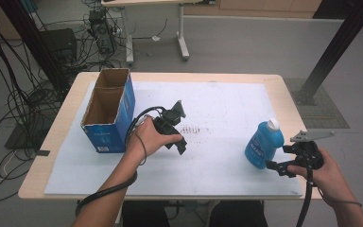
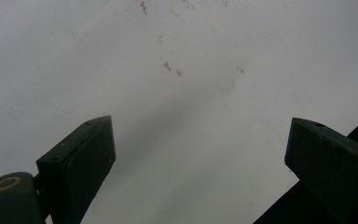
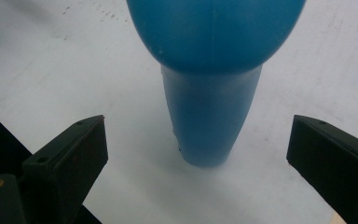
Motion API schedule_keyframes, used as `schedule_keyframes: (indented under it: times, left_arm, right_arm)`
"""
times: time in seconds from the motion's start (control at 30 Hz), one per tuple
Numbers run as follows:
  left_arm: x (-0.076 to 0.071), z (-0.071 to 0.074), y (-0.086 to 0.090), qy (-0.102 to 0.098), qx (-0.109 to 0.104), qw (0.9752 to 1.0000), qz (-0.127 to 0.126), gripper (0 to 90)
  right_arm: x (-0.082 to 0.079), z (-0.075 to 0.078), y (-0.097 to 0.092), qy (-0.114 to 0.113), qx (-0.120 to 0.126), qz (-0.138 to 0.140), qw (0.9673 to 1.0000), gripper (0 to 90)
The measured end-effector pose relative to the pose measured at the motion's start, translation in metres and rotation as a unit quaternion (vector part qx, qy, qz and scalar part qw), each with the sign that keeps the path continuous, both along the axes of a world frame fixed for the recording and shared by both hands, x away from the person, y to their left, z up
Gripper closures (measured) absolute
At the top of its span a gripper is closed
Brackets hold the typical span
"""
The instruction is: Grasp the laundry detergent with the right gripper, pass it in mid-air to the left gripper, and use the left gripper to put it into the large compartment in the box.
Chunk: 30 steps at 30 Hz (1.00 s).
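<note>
The blue bottle (image 1: 263, 144) stands near the right edge of the white sheet (image 1: 217, 170), white cap (image 1: 273, 124) up, leaning a little. In the right gripper view its narrow lower body (image 3: 207, 116) sits between the two black jaws, which are spread wide with a clear gap on each side. The right gripper (image 1: 276, 167) is low, just beside the bottle's base, holding nothing.

To do this grasp well, I judge it should slide forward until the bottle sits deep between the jaws, stay level, and close on the narrow part below the bulge, gently so the plastic does not buckle or tip.

The left gripper (image 1: 179, 135) hovers over the bare middle of the sheet, jaws wide and empty. The open cardboard box (image 1: 108, 111) stands at the left, well apart from the bottle.
</note>
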<state>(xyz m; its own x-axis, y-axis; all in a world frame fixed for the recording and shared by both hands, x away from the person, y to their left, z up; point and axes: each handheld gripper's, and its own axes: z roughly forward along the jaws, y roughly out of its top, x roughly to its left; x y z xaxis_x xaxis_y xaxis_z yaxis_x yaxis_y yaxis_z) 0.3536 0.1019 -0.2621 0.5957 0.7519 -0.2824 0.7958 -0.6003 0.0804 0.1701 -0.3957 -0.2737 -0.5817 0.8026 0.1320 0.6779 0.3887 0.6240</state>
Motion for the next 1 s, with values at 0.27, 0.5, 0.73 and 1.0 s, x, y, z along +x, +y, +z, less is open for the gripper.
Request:
schedule_keyframes:
  times: [0.27,0.5,0.73,1.0]
  left_arm:
    - [-0.004,-0.002,0.001,-0.004,-0.003,1.0,0.0,8.9]
    - [-0.006,-0.001,0.003,-0.005,-0.009,0.9999,0.0,8.8]
    - [-0.009,0.0,0.003,-0.008,-0.011,0.9999,0.0,8.7]
    - [-0.011,-0.001,0.001,-0.009,-0.01,0.9999,-0.003,8.7]
  right_arm:
    - [-0.009,-0.015,-0.003,-0.025,0.013,-0.004,0.9996,4.7]
    - [-0.015,-0.026,-0.007,-0.043,0.028,-0.011,0.9986,3.9]
    - [-0.018,-0.034,-0.006,-0.051,0.031,-0.007,0.9982,3.6]
    - [-0.027,-0.046,-0.01,-0.086,0.049,-0.008,0.9951,3.5]
